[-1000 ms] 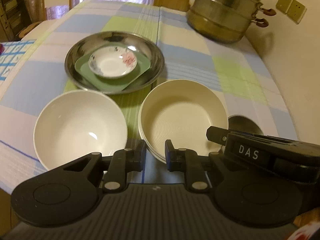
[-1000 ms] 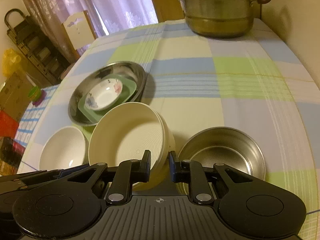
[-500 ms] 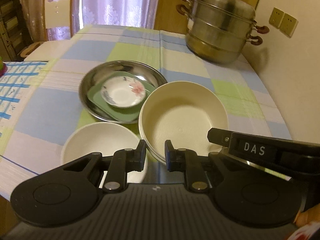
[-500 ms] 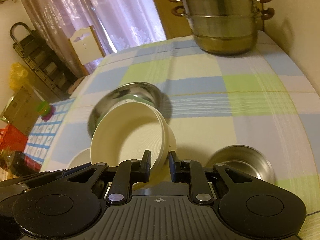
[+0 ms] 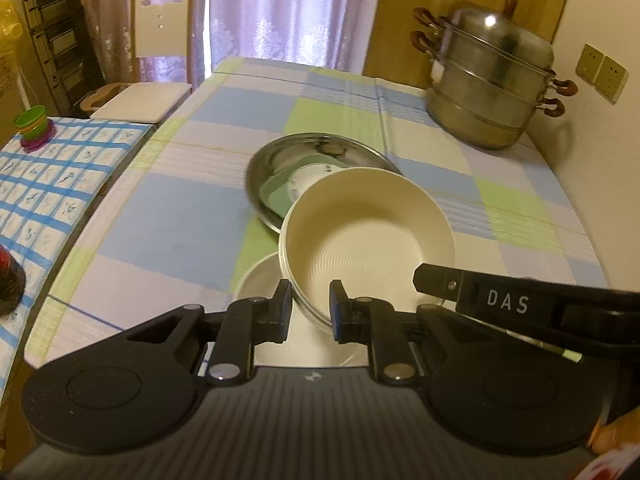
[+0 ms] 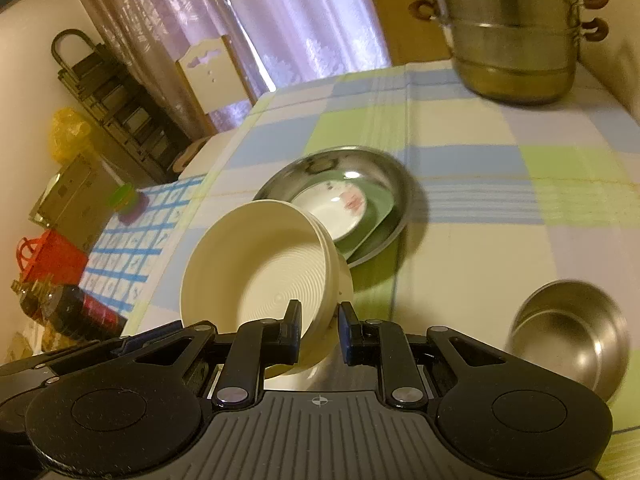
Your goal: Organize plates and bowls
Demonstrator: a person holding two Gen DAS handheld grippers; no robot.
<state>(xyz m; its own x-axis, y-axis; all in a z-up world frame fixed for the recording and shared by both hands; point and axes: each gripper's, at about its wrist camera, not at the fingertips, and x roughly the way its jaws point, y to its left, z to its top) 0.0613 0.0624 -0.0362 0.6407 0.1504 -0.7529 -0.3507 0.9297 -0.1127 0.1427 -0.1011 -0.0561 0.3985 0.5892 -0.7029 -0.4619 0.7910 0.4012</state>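
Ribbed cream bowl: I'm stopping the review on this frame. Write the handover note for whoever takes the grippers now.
Left gripper and right gripper: both shut on the rim of the ribbed cream bowl, which is held in the air, tilted.
Plain white bowl sits on the table below it.
Steel basin holds the green plate and floral dish.
Small steel bowl stands alone to the right.
Left: set the ribbed bowl down; stack the loose bowls.

Table (image 5: 168, 216) in a checked cloth, bearing a steel basin (image 5: 276, 160) at centre, a white bowl (image 5: 256, 276) near the front edge, a steel bowl (image 6: 572, 336) at right, and a steamer pot (image 5: 488, 92) standing at the far right corner.
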